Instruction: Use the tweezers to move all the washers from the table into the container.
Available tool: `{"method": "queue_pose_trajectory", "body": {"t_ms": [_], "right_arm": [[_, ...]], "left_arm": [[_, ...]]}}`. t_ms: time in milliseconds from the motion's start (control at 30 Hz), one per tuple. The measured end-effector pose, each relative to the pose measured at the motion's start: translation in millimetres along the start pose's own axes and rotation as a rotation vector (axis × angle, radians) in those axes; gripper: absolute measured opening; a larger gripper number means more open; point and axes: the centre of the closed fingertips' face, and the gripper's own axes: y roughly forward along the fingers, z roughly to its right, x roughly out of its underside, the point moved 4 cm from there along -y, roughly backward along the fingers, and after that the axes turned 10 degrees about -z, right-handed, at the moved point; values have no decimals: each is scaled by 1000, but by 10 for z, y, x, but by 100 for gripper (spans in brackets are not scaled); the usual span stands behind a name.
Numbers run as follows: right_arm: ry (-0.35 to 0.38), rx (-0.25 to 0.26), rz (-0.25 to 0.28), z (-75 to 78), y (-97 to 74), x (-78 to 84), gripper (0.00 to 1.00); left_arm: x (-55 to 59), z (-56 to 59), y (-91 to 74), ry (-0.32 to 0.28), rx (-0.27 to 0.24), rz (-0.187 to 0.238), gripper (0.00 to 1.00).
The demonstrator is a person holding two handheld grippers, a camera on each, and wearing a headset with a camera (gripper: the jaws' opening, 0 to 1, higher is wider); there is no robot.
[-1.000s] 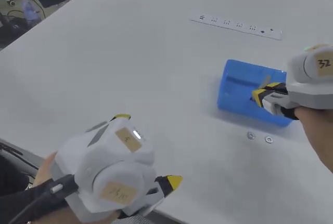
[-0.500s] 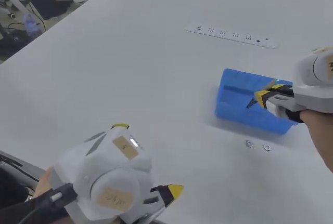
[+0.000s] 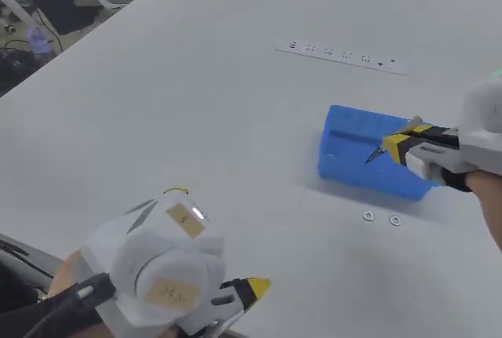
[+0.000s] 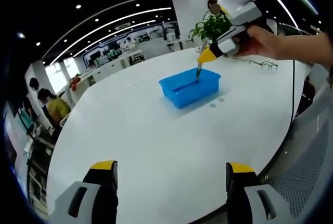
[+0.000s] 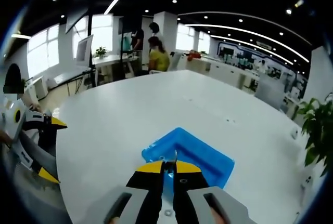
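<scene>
- The right tool point(image 3: 396, 147) is closed narrow on the tweezers point(image 3: 373, 155). Against one second ago, their tip has moved from the right part of the container point(image 3: 361, 177) to over its middle, and it points down into the container.
- Whether a washer sits between the tweezer tips I cannot tell; they are too small here.
- Two washers point(image 3: 368, 216) lie on the table point(image 3: 196, 103) just beside the near wall of the container, close to each other but apart. They are the same two as one second ago.
- From this I judge that the moment belongs to a drop into the container, or comes just after one, and that at least two more pick-ups remain.
- The left tool point(image 4: 171, 169) stands wide open and holds nothing. It is well apart from the container, toward the person, at the near edge of the table.
- Between the container and the left tool the table is bare, so there is free room for a move on that side.
- A power strip point(image 3: 341, 54) lies beyond the far wall of the container, well apart from it, and should not disturb.
- The narrow place is the near wall of the container. The washers lie so close to it that, in my judgement, the tweezers must come down carefully there so that they do not push the container.
</scene>
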Motion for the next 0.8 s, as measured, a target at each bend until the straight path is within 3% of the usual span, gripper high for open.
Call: {"method": "queue_pose_trajectory", "body": {"t_ms": [267, 467, 800], "right_arm": [[-6, -19, -9, -80, -75, 171, 2], [-9, -23, -75, -109, 6, 385, 2], [-5, -33, -119, -137, 65, 506, 2]], "left_arm": [[-4, -3, 0, 1, -5, 1, 88], [5, -8, 12, 11, -15, -7, 89], [24, 2, 30, 13, -12, -24, 89]]}}
